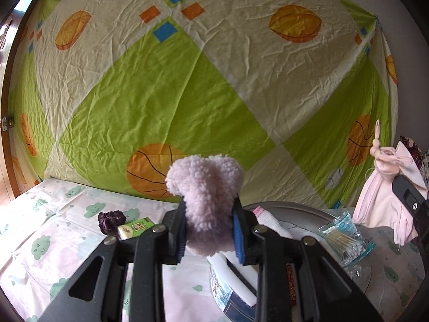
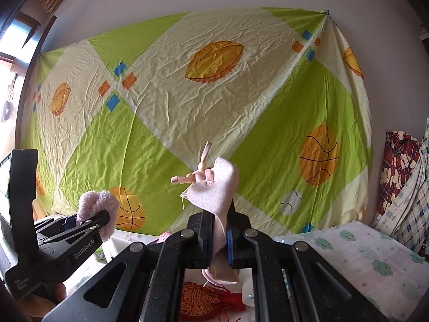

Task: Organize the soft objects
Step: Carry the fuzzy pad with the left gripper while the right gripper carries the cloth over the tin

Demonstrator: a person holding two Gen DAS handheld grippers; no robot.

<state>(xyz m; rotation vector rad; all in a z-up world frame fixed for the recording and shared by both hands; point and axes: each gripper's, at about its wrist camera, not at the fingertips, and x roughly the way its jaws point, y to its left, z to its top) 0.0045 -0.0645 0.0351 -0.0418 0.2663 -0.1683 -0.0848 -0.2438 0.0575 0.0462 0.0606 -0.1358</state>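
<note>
My left gripper [image 1: 210,237] is shut on a fluffy pale-pink plush piece [image 1: 206,187], held upright above the bed; the same plush piece [image 2: 97,209] and left gripper show at the left of the right wrist view. My right gripper [image 2: 220,241] is shut on a thin pink cloth pouch [image 2: 217,190] with pink beads and a drawstring [image 2: 199,175] at its top. That pink pouch [image 1: 386,196] also hangs at the right edge of the left wrist view. Below lies a round tray [image 1: 295,209] holding a white sock with pink trim [image 1: 268,218].
A dark purple scrunchie [image 1: 111,220] and a green tissue pack [image 1: 136,228] lie on the cloud-print sheet [image 1: 53,228]. A packet of cotton swabs [image 1: 346,238] rests on the tray rim. A red embroidered pouch [image 2: 203,300] lies under my right gripper. Folded plaid bedding [image 2: 402,182] is stacked at right.
</note>
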